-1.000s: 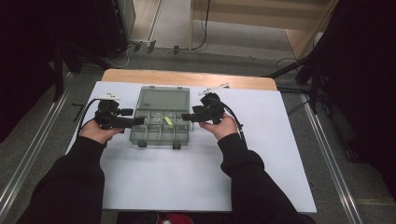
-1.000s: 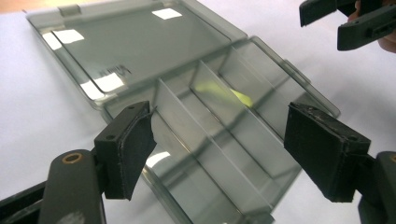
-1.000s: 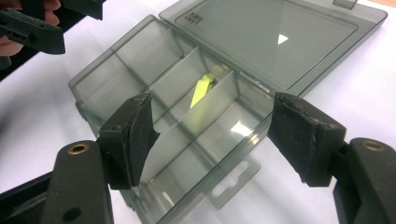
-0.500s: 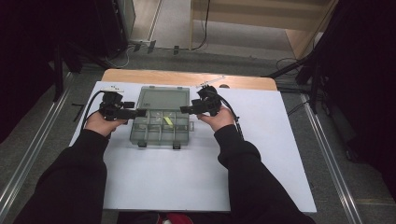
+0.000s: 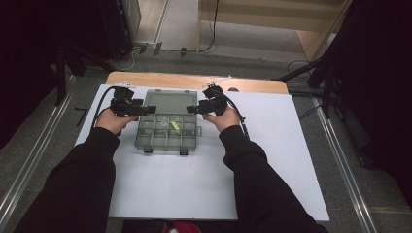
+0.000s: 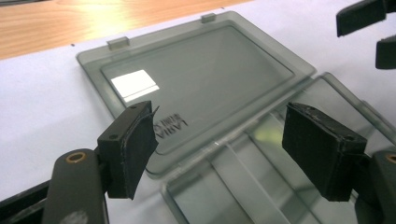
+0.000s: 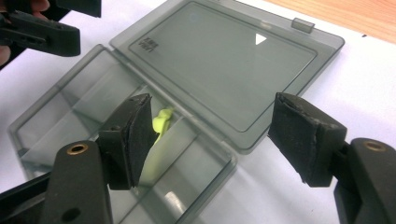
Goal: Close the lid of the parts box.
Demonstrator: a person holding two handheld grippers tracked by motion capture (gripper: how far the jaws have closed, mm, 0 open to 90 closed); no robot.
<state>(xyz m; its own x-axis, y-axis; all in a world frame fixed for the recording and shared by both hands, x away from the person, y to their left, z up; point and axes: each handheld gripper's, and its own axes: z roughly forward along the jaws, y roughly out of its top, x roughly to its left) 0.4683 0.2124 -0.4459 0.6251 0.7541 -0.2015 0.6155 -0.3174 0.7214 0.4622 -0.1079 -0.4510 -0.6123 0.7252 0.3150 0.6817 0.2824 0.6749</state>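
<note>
A smoky clear compartment box [image 5: 167,135] lies on the white tabletop with its lid [image 5: 171,102] folded flat toward the far side. A yellow-green piece [image 5: 174,125] sits in one middle compartment. My left gripper [image 5: 147,110] hovers at the box's left edge near the hinge, open and holding nothing. My right gripper [image 5: 191,109] faces it from the right edge, also open. In the left gripper view, the left gripper [image 6: 224,140] frames the lid [image 6: 196,79] and the hinge. In the right gripper view, the right gripper [image 7: 219,140] frames the lid [image 7: 233,60] and the yellow-green piece [image 7: 161,122].
The white tabletop [image 5: 291,145] has free room in front of and to the right of the box. A wooden strip [image 5: 194,81] runs along its far edge. Metal rails [image 5: 34,160] flank the table on the floor.
Both hands have moved away from me along the box's sides, from the compartment level to the hinge. The box and its open lid have stayed put.
</note>
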